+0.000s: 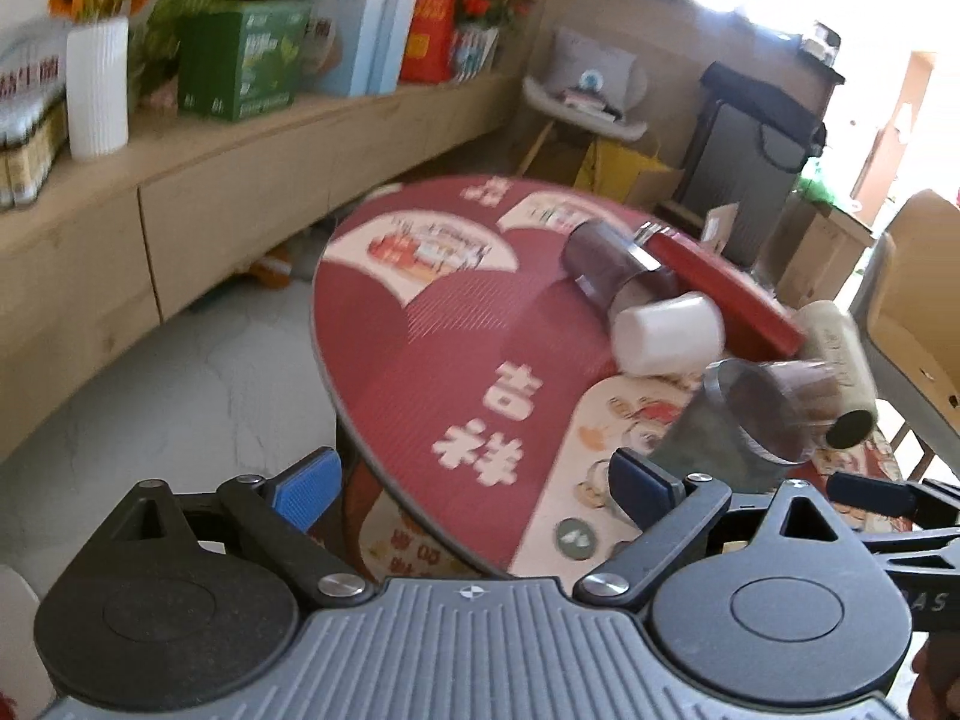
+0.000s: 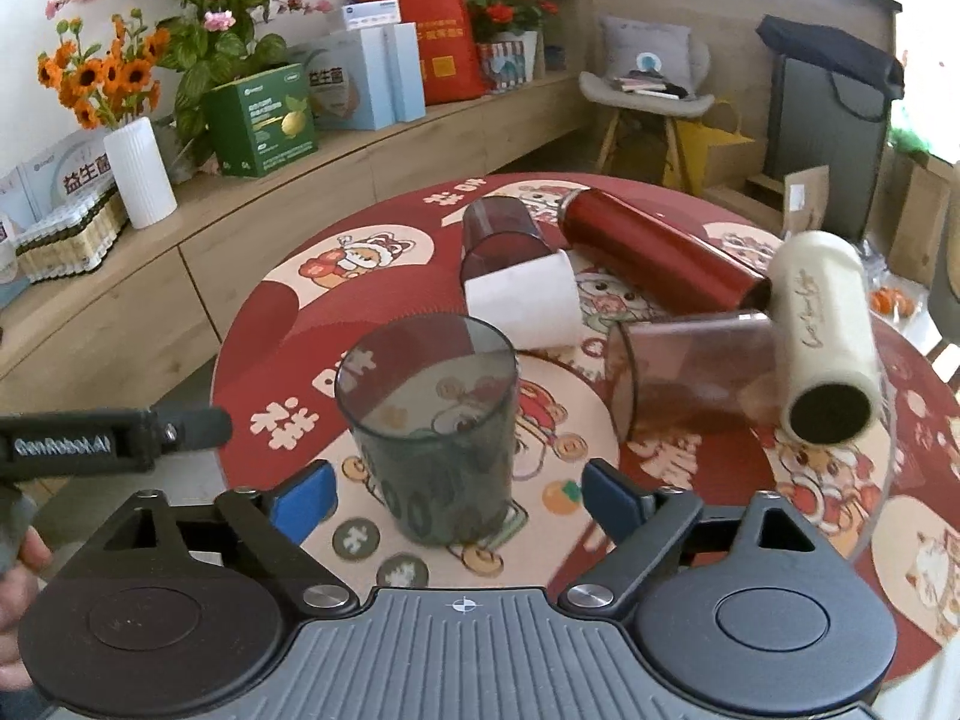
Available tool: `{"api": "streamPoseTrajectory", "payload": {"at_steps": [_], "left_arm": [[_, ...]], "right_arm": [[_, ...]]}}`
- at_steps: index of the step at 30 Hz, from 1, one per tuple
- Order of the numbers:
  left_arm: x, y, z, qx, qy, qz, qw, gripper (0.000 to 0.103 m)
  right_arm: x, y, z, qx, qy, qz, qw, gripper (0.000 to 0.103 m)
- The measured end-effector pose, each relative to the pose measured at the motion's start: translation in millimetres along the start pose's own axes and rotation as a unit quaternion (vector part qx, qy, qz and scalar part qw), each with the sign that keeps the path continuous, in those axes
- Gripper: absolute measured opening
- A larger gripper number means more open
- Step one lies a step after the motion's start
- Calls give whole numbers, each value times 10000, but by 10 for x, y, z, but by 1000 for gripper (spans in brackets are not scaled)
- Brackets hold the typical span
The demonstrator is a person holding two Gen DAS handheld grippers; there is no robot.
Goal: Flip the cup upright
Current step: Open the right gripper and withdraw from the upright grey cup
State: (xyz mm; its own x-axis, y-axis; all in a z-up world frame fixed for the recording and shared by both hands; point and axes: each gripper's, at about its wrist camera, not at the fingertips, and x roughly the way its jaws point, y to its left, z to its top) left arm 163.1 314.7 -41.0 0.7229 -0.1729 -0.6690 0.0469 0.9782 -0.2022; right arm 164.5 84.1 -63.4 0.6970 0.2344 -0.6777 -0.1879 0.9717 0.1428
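A clear grey-green cup [image 2: 435,432] stands upright on the round red table [image 2: 270,306], just ahead of my open right gripper [image 2: 459,495], between its blue pads but untouched. It shows at the right in the left wrist view [image 1: 708,447]. Other cups lie on their sides: a brown clear cup [image 2: 690,366], a white cup [image 2: 522,300], a dark brown cup [image 2: 501,234], a red tumbler [image 2: 660,252] and a cream tumbler [image 2: 828,330]. My left gripper [image 1: 474,489] is open and empty over the table's left edge.
A wooden shelf [image 2: 240,228] with a white vase [image 2: 141,174], boxes and flowers runs along the back left. A chair [image 2: 648,96] and bags stand behind the table. The left gripper's body [image 2: 90,441] reaches in at the left of the right wrist view.
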Motion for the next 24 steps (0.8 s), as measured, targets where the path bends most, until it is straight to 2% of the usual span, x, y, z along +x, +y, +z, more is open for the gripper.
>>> {"api": "streamPoseTrajectory", "payload": {"at_steps": [4,8,24], "left_arm": [[-202,-240,-16,279,-110,-103,9995,99],[-362,-396,-45,398,-110,61,9991,103],[-887,-579,-262,680,62,267,9973,103]], "right_arm": [[-185,-86,-77,162,-32,-136,9998,103],[-381,-157,-159,297,43,-183,9994,103],[-1244,-281,-468,427,-472,-480,9968,103]]}}
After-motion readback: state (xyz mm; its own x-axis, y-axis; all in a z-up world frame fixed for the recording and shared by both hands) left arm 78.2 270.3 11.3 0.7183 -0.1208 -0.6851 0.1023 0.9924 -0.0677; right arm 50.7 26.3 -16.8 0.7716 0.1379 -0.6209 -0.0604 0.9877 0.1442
